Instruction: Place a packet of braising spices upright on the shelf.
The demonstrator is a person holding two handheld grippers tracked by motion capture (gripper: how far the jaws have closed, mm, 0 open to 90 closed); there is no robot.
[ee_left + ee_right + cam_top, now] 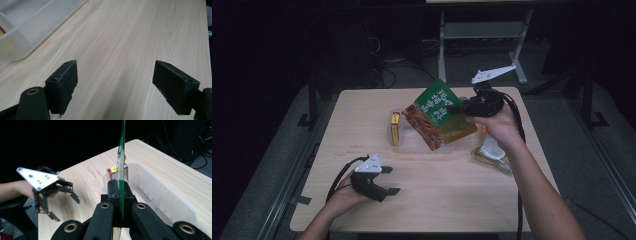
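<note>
A flat green and red snack packet (438, 116) hangs tilted above a clear plastic bin (412, 145), with my right gripper (455, 108) shut on its right edge. In the right gripper view the packet (121, 160) is seen edge-on, clamped between the jaws of the right gripper (119, 192) above the clear bin (160, 195). A yellow box (395, 128) stands at the bin's left end. My left gripper (391, 180) rests low over the near-left table, open with nothing between its jaws. In its own view the left gripper (115, 82) has the bin's corner (30, 32) off to its left.
A clear-wrapped packet (492, 154) with white and orange contents lies on the table right of the bin, under my right forearm. The table's right edge is close to it. Dark floor, cables and a metal stand lie beyond the far edge.
</note>
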